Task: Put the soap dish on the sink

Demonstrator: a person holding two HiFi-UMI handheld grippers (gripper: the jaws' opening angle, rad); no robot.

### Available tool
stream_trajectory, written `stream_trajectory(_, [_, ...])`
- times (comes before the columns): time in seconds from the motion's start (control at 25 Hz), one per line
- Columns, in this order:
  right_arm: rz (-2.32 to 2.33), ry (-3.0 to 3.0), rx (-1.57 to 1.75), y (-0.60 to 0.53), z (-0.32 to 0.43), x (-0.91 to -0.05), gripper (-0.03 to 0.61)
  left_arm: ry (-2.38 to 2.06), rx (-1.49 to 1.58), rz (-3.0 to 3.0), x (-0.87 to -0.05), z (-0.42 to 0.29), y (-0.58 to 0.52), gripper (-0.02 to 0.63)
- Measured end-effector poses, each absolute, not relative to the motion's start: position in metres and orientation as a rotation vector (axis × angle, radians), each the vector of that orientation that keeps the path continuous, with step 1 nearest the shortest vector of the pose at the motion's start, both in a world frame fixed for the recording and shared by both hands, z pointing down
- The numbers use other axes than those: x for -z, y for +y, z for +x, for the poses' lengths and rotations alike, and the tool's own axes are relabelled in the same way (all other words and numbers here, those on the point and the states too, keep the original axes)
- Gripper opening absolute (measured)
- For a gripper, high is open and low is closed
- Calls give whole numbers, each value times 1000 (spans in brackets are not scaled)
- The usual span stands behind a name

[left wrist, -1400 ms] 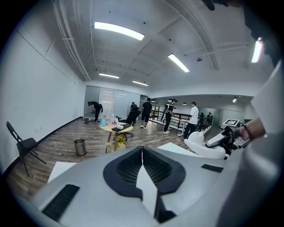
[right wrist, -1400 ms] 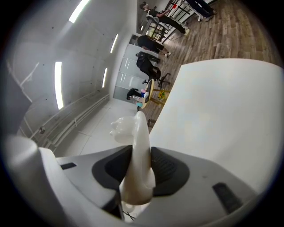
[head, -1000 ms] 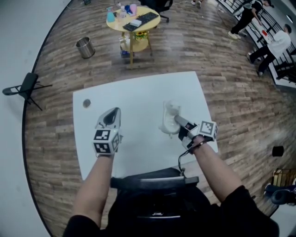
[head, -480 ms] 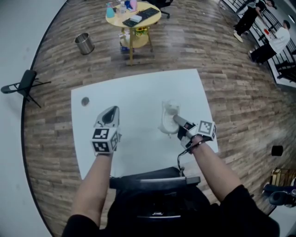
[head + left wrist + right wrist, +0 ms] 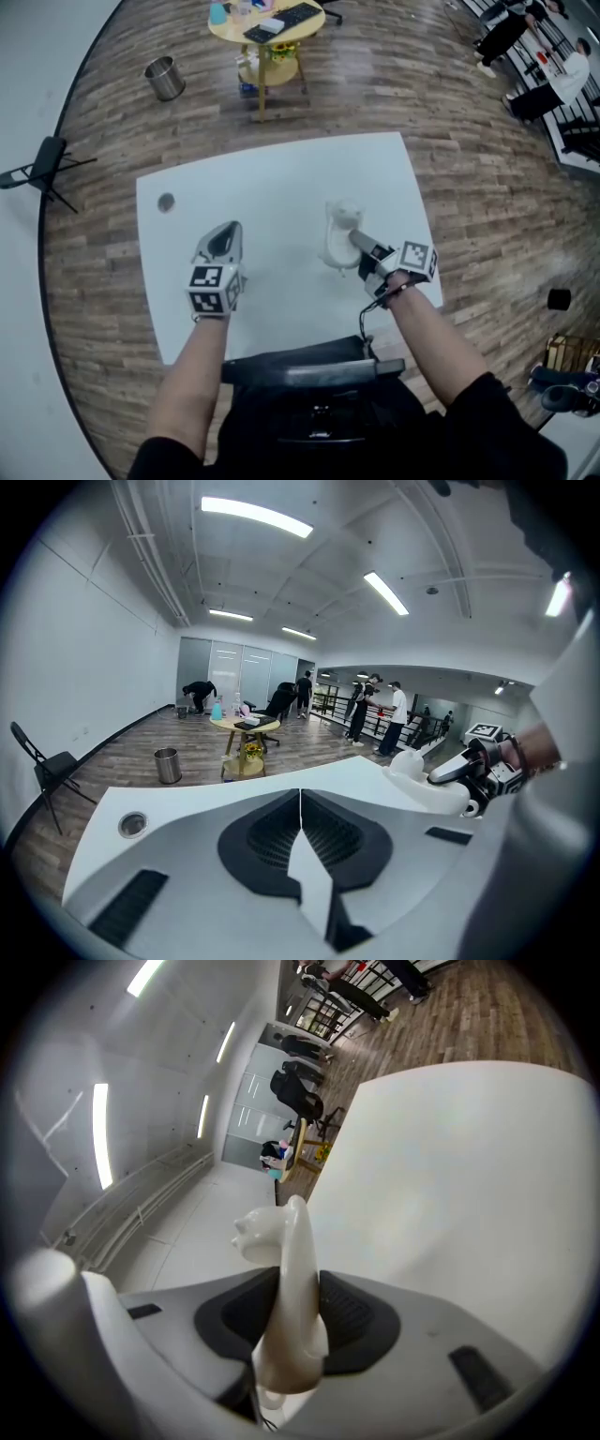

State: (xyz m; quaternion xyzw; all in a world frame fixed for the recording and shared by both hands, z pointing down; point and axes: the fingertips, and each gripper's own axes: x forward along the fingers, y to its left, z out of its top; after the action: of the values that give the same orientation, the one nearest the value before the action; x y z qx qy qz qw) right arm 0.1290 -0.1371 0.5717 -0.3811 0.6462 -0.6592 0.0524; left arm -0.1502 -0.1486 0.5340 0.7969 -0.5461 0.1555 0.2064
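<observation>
A white soap dish (image 5: 339,230) with a small animal figure on its rim hangs just above the white table (image 5: 272,187), right of the middle. My right gripper (image 5: 358,244) is shut on its near edge; in the right gripper view the dish (image 5: 289,1232) stands edge-up, pinched between the two dark pads. My left gripper (image 5: 225,234) hovers over the table's left half, well apart from the dish, shut with nothing in it; its pads meet in a thin line (image 5: 300,803). From there the dish (image 5: 422,785) and the right gripper (image 5: 480,771) show at the right.
A small round grommet (image 5: 166,202) sits near the table's far left corner. On the wooden floor beyond stand a round yellow side table (image 5: 267,28) with clutter, a metal bin (image 5: 164,78) and a folding chair (image 5: 37,164). People (image 5: 553,80) stand at the far right.
Both grippers have sunk a little toward the table top. The soap dish stays clamped in the right gripper, and the left gripper stays shut.
</observation>
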Motion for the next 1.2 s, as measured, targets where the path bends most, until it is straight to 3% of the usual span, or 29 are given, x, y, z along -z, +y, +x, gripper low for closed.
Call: stream_trajectory(1.2, [-1206,1927,2084,-147,120,-612,135,-1447,-510,2157,-589,-151,-149,9])
